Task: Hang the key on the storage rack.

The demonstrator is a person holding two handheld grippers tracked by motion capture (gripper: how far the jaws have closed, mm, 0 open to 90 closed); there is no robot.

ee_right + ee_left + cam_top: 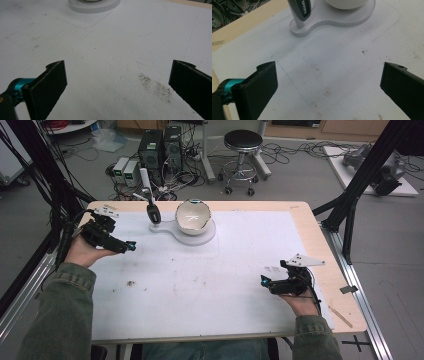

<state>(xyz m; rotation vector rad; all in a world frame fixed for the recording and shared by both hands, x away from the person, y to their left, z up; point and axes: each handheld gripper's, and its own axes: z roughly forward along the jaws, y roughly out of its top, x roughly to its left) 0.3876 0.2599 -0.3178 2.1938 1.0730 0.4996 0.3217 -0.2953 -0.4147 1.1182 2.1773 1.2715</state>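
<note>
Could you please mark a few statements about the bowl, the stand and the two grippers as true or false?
1. The white bowl sits on the white stand. True.
2. The left gripper grips the grey-handled tool. False: it is open and holds nothing, short of the stand.
3. The right gripper is open above the white mat. True.
4. The tool lies flat on the mat. False: it stands upright in the stand.
5. The bowl is nearer the right gripper. False: the left gripper is nearer.

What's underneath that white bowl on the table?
The bowl sits on a flat white stand that also holds a grey handheld tool upright. The stand's surface beneath the bowl is hidden.
</note>
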